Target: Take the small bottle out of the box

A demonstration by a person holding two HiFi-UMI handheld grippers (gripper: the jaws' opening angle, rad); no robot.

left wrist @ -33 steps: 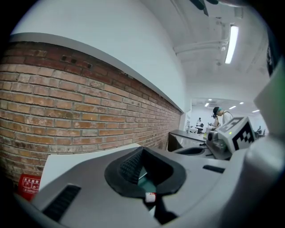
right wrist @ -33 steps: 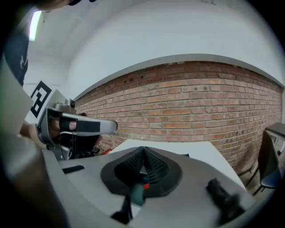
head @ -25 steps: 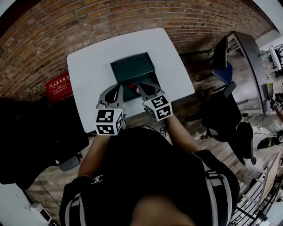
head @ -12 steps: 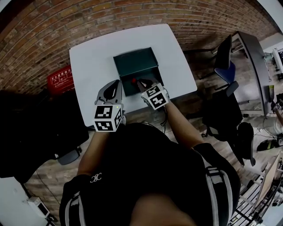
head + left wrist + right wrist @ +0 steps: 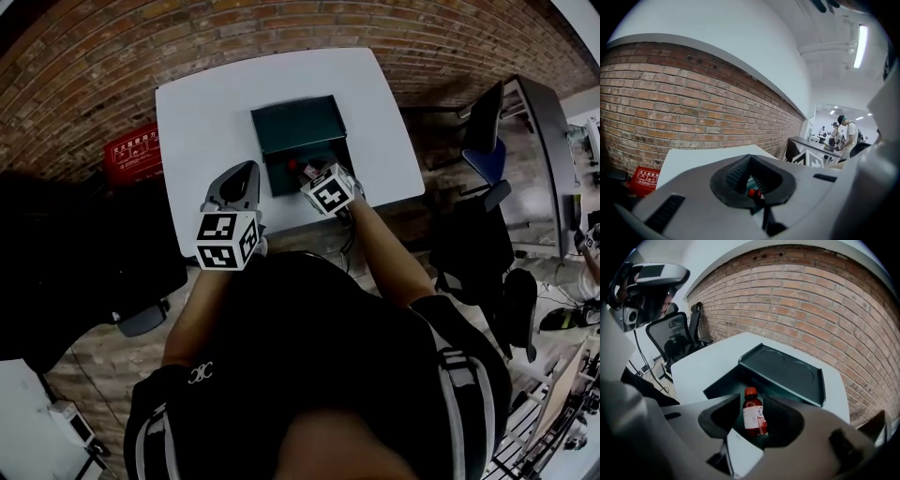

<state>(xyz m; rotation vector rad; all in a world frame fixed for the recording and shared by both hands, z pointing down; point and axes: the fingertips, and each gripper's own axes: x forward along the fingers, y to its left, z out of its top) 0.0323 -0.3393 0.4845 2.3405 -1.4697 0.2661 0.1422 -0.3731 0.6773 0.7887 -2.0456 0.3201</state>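
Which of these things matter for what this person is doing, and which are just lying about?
For the job: small bottle; open green box; white table; right gripper, jaws just opening, bottle between them, ungripped.
Just lying about: red case on the floor; office chairs; left gripper, shut and empty.

White table (image 5: 202, 112) with rounded corners, spread below and ahead of both tools, near edge just under the left gripper (image 5: 248, 169) and the right gripper (image 5: 307, 173). Directly on it, one dark green box (image 5: 278, 169), just to the right of the left gripper and straight ahead of the right gripper, open body nearest that tool. Lid (image 5: 298, 124) thrown back on the far side, two round hollows in its inner face.
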